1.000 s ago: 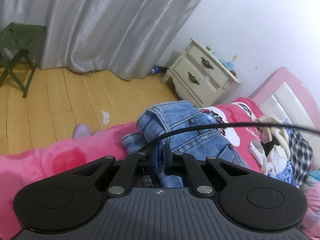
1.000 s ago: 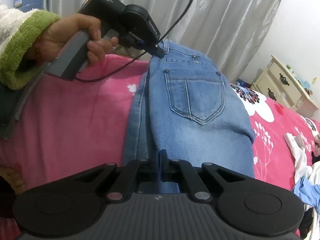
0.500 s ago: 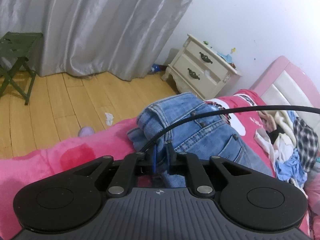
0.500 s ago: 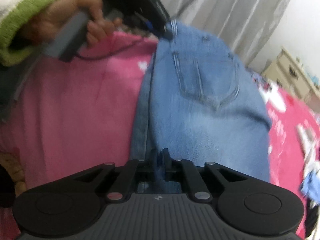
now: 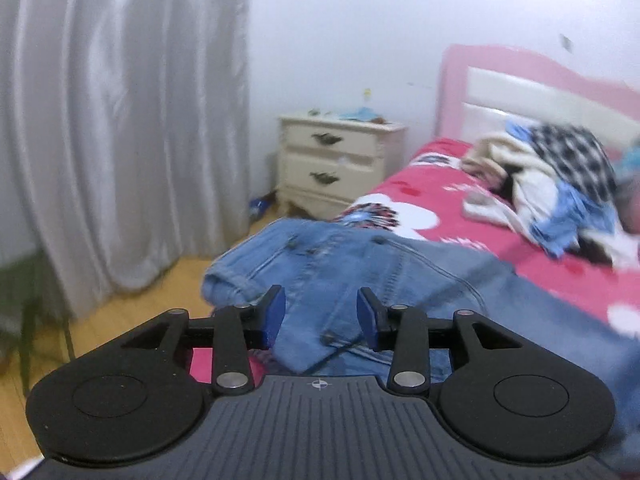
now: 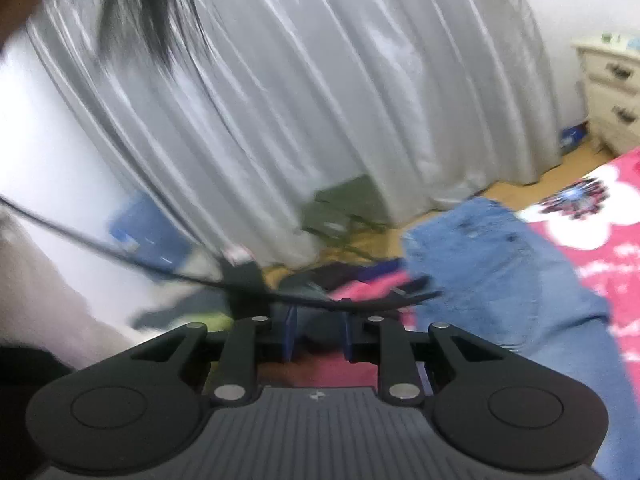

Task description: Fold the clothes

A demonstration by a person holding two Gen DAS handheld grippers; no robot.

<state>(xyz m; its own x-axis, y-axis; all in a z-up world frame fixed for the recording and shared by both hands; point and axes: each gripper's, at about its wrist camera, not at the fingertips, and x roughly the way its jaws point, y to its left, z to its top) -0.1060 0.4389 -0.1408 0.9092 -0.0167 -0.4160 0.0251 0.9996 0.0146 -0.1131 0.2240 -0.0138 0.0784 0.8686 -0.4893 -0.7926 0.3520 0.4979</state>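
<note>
**Both jaws off the jeans**

My left gripper point(image 5: 320, 314) has just been opening: jaws apart, nothing pinched, denim lying beyond them. My right gripper point(image 6: 316, 334) has also just been opening, jaws apart and empty. The jeans point(image 5: 360, 264) lie folded on the pink bed point(image 5: 540, 268), near its edge. Clothes pile point(image 5: 552, 184) sits by the headboard.

We see grey curtain point(image 5: 120, 140) hanging to wooden floor point(image 5: 192, 268). Cream nightstand point(image 5: 336, 168) stands against white wall point(image 5: 340, 32), just beside bed's head corner. Pink headboard point(image 5: 520, 80) beyond. Green stool point(image 6: 344, 208) at curtain foot.
</note>
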